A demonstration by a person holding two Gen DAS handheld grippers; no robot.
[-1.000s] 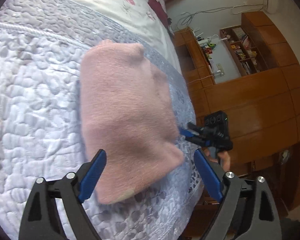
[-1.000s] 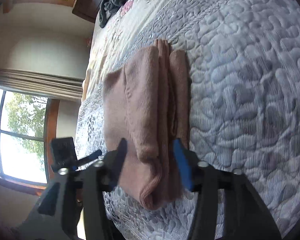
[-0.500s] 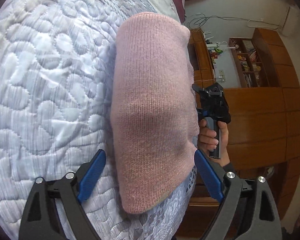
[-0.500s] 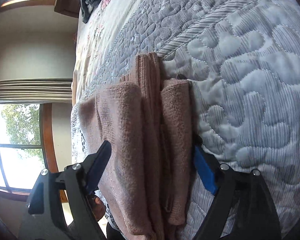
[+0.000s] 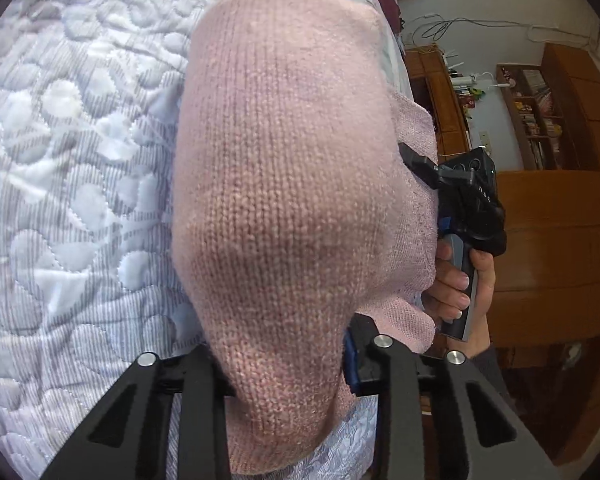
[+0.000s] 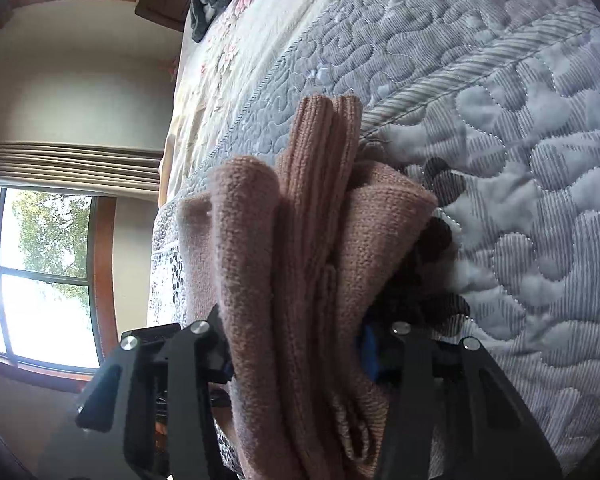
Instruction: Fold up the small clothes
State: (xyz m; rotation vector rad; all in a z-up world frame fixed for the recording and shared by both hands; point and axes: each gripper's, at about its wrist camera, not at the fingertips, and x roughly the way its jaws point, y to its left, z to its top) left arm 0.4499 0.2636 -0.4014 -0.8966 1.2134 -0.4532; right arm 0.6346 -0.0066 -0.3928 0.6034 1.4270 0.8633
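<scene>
Both your left tongs (image 5: 284, 376) and right tongs (image 6: 296, 356) are clamped on the folded pink knit (image 5: 284, 184); it's soft, light, floppy, so grip all layers near the edge.

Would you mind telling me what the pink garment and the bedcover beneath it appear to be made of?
The pink garment looks like soft knit, perhaps wool or acrylic: rows of fine stitches and a fuzzy matte surface show. The bedcover looks like quilted woven fabric, probably cotton: stitched curving lines puff it into padded shapes over fine grey stripes.

Quilted bed (image 5: 72, 168) under pink knit (image 5: 284, 208)
</scene>
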